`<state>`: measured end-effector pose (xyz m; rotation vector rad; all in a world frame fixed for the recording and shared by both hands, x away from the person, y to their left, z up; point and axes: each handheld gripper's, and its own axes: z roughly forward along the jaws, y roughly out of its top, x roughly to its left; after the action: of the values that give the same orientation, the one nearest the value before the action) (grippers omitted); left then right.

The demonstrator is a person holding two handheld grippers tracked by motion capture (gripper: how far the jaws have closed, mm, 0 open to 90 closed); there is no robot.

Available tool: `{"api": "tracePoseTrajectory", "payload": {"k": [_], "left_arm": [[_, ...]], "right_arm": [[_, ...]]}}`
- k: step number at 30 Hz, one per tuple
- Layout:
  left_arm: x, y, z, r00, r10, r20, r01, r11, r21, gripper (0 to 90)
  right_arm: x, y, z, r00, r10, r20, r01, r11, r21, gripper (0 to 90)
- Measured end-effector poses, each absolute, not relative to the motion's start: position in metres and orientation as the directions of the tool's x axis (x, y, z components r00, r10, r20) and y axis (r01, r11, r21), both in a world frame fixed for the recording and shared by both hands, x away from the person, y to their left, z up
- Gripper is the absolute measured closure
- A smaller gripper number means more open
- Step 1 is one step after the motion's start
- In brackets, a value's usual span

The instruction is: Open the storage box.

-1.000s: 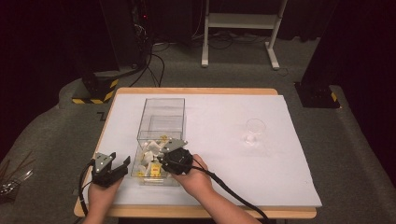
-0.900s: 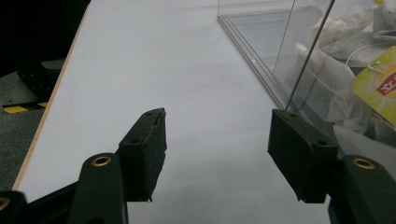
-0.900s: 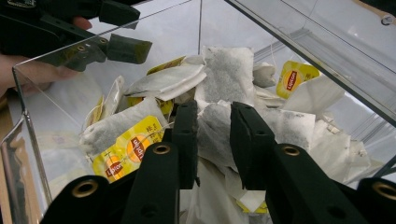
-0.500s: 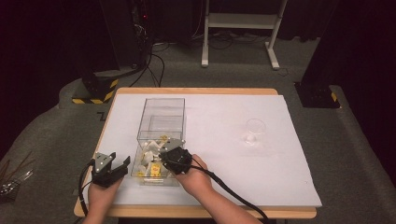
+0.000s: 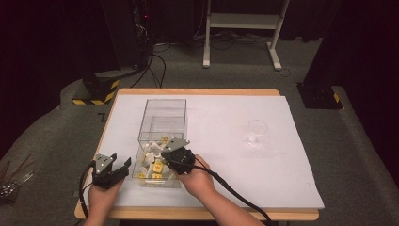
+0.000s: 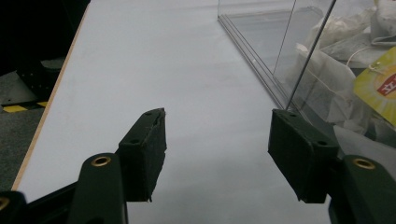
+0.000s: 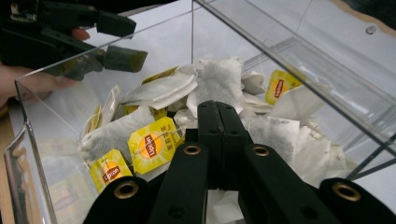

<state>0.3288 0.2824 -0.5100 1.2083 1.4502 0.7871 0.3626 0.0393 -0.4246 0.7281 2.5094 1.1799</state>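
A clear plastic box (image 5: 162, 117) stands on the white sheet, its near end heaped with white tea bags (image 5: 151, 162) bearing yellow tags. My right gripper (image 5: 161, 164) reaches into that near end. In the right gripper view its jaws have just closed and now stand pressed together, the right gripper (image 7: 219, 109) tip low over the tea bags (image 7: 210, 81) beside a yellow tag (image 7: 150, 144). Whether anything thin is pinched I cannot tell. My left gripper (image 5: 113, 165) rests left of the box, open and empty. In its own view the left gripper (image 6: 217, 154) shows bare sheet between its jaws, with the box wall (image 6: 299, 46) to the right.
A small clear glass cup (image 5: 257, 129) stands on the white sheet (image 5: 226, 165) right of the middle. The wooden table edge (image 5: 188, 214) runs along the near side. A white stand (image 5: 240, 28) and black equipment are on the floor behind the table.
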Motion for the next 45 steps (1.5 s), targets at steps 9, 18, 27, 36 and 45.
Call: {"api": "tracePoseTrajectory", "payload": {"k": [9, 18, 27, 36, 45], "left_arm": [[0.329, 0.282, -0.510, 0.052, 0.953, -0.299, 0.268, 0.275, 0.924, 37.2], [0.329, 0.282, -0.510, 0.052, 0.953, -0.299, 0.267, 0.275, 0.924, 37.2], [0.329, 0.282, -0.510, 0.050, 0.952, -0.300, 0.266, 0.277, 0.923, 37.2], [0.329, 0.282, -0.510, 0.051, 0.953, -0.297, 0.266, 0.274, 0.924, 37.2], [0.328, 0.282, -0.510, 0.051, 0.955, -0.293, 0.268, 0.270, 0.925, 37.3]], "right_arm": [[0.363, 0.031, -0.414, -0.827, 0.561, -0.016, 0.309, 0.479, 0.822, 90.0], [0.362, 0.027, -0.408, -0.825, 0.565, -0.009, 0.289, 0.436, 0.852, 90.0], [0.363, 0.031, -0.414, -0.834, 0.552, -0.003, 0.305, 0.466, 0.830, 90.0], [0.361, 0.038, -0.426, -0.840, 0.542, -0.015, 0.327, 0.528, 0.784, 77.0], [0.361, 0.040, -0.427, -0.835, 0.548, -0.046, 0.336, 0.576, 0.745, 62.5]]}}
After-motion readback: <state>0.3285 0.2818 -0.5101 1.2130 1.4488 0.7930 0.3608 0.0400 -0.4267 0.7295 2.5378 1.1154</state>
